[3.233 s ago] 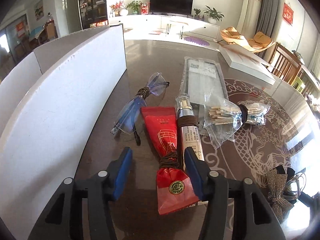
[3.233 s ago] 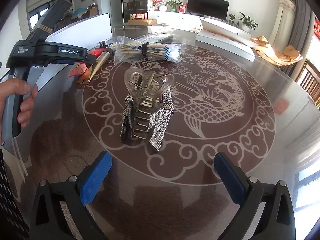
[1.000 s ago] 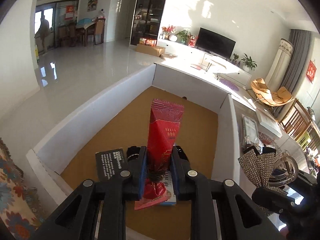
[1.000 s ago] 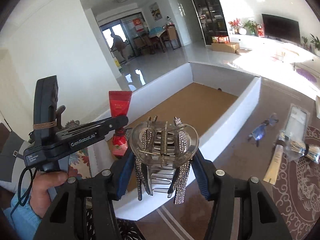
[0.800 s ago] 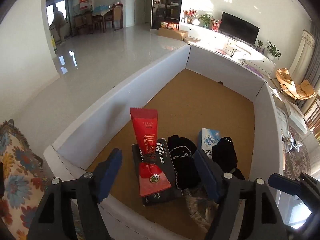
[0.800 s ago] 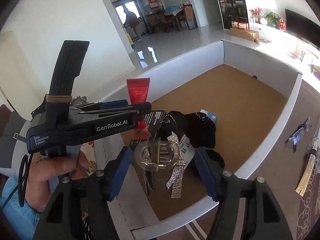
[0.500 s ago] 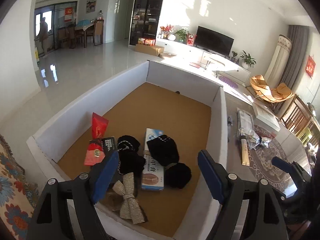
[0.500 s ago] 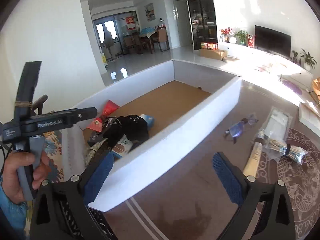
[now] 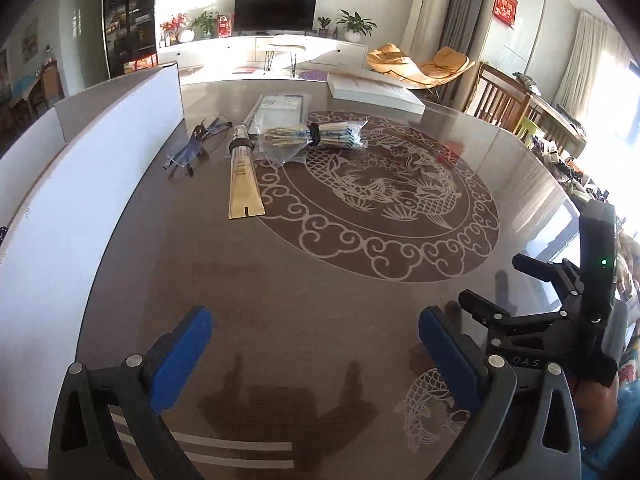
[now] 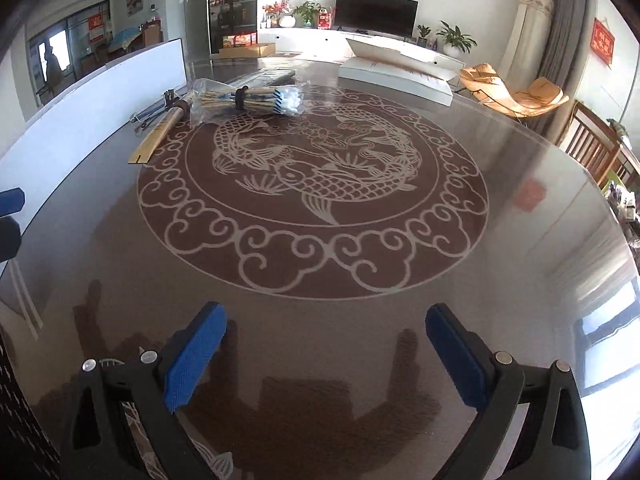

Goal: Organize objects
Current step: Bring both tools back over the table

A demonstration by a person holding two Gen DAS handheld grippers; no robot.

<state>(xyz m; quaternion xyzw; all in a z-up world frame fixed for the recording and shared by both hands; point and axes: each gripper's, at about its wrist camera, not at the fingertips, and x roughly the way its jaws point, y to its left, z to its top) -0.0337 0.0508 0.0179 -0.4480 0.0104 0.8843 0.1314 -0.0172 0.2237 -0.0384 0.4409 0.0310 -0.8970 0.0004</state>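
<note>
Both tools, left tool (image 9: 316,354) and right tool (image 10: 326,350), are hanging wide and empty, jaws just opened, so we are reaching next for the tube (image 9: 243,178) beside the glasses (image 9: 196,146) near the white box (image 9: 80,184) on the surface (image 9: 320,280).

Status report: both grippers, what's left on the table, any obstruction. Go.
Left gripper and right gripper open, empty. Glasses, gold tube, cotton swab bag, flat packet on table beside white box. Path clear.
</note>
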